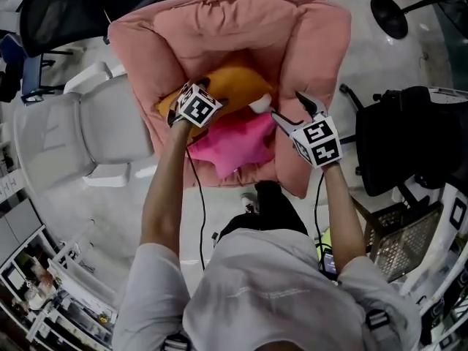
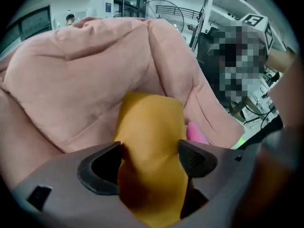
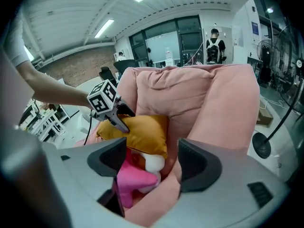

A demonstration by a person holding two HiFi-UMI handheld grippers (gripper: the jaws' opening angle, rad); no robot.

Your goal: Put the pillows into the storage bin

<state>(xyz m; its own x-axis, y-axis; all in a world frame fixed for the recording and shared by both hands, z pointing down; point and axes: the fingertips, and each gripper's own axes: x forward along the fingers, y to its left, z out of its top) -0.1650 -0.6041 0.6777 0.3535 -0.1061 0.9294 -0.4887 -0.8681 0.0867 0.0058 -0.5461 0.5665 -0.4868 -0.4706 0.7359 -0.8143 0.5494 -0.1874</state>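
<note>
Orange pillow (image 1: 234, 82) partly hides the pink pillow (image 1: 238, 143).

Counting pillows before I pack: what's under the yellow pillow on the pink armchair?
From under the front edge of the yellow pillow a pink pillow pokes out, with something small and white beside it. How far either runs underneath, and anything else there, is covered.

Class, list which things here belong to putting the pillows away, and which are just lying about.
Job: yellow pillow, pink pillow, both on the armchair; left tool, right tool, both open.
Lying about: white chair, black chair at right.
</note>
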